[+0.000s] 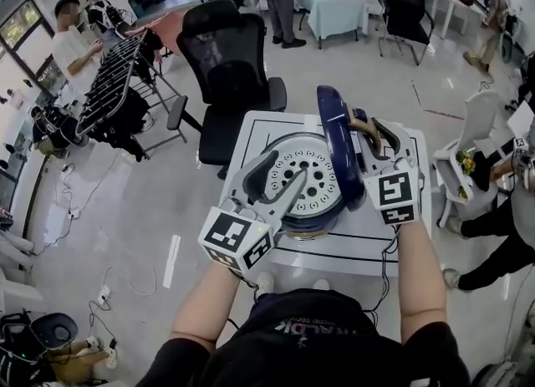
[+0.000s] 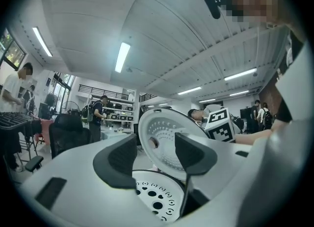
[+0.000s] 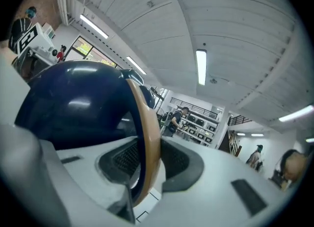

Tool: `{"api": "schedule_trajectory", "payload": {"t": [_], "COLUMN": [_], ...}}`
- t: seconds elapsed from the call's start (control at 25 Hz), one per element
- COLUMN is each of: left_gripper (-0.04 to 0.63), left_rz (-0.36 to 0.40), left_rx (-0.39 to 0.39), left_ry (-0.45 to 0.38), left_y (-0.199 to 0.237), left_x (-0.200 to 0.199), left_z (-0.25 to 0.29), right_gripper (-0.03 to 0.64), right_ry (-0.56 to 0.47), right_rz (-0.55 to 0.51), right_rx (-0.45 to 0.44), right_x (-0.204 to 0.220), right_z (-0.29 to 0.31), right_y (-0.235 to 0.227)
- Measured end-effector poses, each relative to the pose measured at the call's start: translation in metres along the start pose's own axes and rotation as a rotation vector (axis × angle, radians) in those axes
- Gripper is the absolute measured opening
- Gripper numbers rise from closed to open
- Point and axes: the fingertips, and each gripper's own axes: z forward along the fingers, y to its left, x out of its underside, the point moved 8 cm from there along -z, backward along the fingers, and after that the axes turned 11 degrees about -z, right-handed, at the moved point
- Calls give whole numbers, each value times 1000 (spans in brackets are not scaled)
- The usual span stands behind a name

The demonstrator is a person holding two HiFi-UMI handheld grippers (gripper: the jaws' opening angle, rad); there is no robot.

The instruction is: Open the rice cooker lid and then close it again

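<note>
Fingers (image 3: 179, 164) of the right gripper (image 3: 147, 158) are closed on the tan handle (image 3: 146, 123), one pad on each face of the thin band, beside the navy shell of the lid (image 1: 337, 155). Those of the left gripper (image 2: 156, 155) stand well apart with nothing between them. They hover over the front rim of the rice cooker (image 1: 311, 225), above the perforated plate (image 1: 305, 178) that lies in the pot.

The cooker sits near the middle of the white bench (image 1: 368, 247). Its lid is raised to upright, edge-on in the head view, with the dimpled inner face turned toward the left gripper. The opening half of the task looks done, and the closing remains.

Handling, as a judgement:
- The lid is rigid and hinged, so it can only travel along its own arc.
- It is probably moderate in weight.
- The glossy shell offers a poor, slippery hold.
- The stiff handle band is the sound place to grip and is already taken.
- A firm press near the front edge is likely needed to latch the lid.
- The cooker body may slide on the smooth bench, and the free gripper could steady it.

Pose: the right forearm reaches straight ahead with its gripper roughly level and its marker cube facing the head camera. The left forearm angles inward from the lower left, with its gripper also level.
</note>
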Motion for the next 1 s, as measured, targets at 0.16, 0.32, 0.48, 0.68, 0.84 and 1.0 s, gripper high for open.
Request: {"api": "schedule_trajectory", "payload": {"t": [0.16,0.32,0.48,0.68,0.84,1.0], "left_gripper": [239,221,185,122,81,24], "left_rz": [9,16,14,8,11,15], "left_rx": [7,9,21,42,51,53], "left_ry": [6,4,-5,-11,-3,8], "left_y": [11,21,37,49,57,63], "left_x": [-4,-9,-13,-17,-20,-17], "left_z": [-7,-14,-25,-28,-26,-20], "right_gripper": [117,118,121,127,130,133], "right_ry": [23,54,82,114,128,147], "right_rz": [-123,-239,-328,-401,-442,-479], "right_rx": [7,-2,-23,-47,-61,-74], "right_x": [-15,-25,-36,-44,-47,-48], "right_z": [6,10,19,26,32,35], "right_y": [19,36,62,82,95,107]}}
